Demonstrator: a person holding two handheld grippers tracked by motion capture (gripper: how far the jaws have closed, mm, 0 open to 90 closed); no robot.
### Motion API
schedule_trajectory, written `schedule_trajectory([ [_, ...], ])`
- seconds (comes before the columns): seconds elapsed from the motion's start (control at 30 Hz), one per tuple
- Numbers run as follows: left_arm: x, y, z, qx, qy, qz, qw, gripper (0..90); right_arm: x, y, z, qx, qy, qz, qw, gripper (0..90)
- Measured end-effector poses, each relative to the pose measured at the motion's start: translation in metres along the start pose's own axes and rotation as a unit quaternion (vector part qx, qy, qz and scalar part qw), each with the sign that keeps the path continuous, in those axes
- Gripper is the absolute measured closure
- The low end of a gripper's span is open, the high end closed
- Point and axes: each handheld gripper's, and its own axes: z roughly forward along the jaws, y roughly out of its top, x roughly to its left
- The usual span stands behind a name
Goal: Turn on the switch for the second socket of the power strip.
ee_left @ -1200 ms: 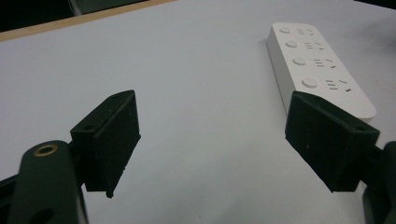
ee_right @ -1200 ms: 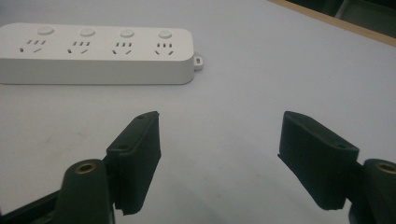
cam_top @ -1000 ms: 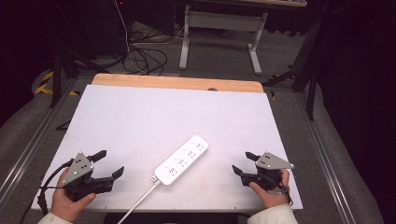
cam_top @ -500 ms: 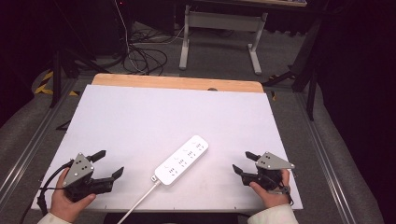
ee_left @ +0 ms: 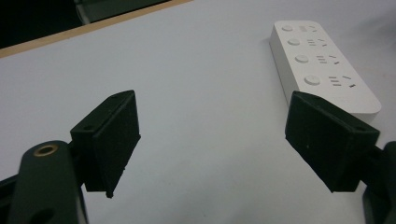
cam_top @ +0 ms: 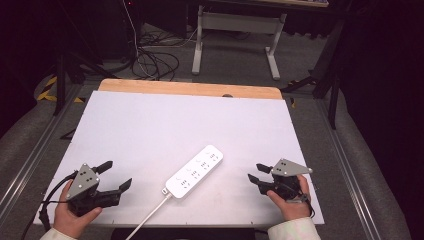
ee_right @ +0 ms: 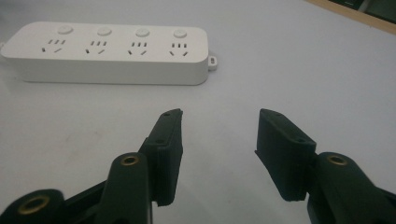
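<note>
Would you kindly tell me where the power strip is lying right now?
In the high view, the white power strip lies diagonally on the white table, near its front edge, between the left gripper and the right gripper, touching neither.

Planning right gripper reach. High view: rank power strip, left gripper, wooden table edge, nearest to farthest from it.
1. power strip, just left of the right gripper, mid-table.
2. left gripper, near-left corner.
3. wooden table edge, far side.

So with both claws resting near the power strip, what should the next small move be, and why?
Probably bring the right claw forward to the power strip. Its jaws have just been closing with nothing between them and point at the strip's long side. The strip lies untouched on the white table, apart from both claws. The left claw stands wide open and empty.
</note>
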Motion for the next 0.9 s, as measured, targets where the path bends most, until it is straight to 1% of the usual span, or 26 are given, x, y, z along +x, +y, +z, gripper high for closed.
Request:
schedule_trajectory([
  [0.17,0.000,0.000,0.000,0.001,0.000,-0.001,1.0000,18.3,0.001,0.018,0.000,0.003,0.009,0.007,0.9999,49.3],
  [0.27,0.000,0.000,0.000,0.001,0.001,-0.001,1.0000,18.3,0.002,0.027,0.004,0.004,0.020,0.010,0.9997,48.9],
  [0.3,0.000,0.000,0.000,0.001,0.000,-0.004,1.0000,18.3,0.002,0.030,0.006,0.007,0.025,0.009,0.9996,48.5],
  [0.47,0.000,0.000,0.000,0.003,0.002,-0.002,1.0000,18.3,0.009,0.043,0.016,0.015,0.038,-0.005,0.9991,47.8],
  [0.7,0.000,0.000,0.000,0.003,0.002,-0.002,1.0000,18.3,0.018,0.062,0.029,0.017,0.057,-0.019,0.9981,47.7],
  [0.83,0.001,-0.001,0.000,0.003,0.003,-0.002,1.0000,18.3,0.022,0.072,0.036,0.021,0.075,-0.024,0.9967,48.0],
  [0.9,0.001,-0.001,0.000,0.003,0.003,-0.003,1.0000,18.3,0.024,0.076,0.039,0.023,0.077,-0.030,0.9963,48.0],
])
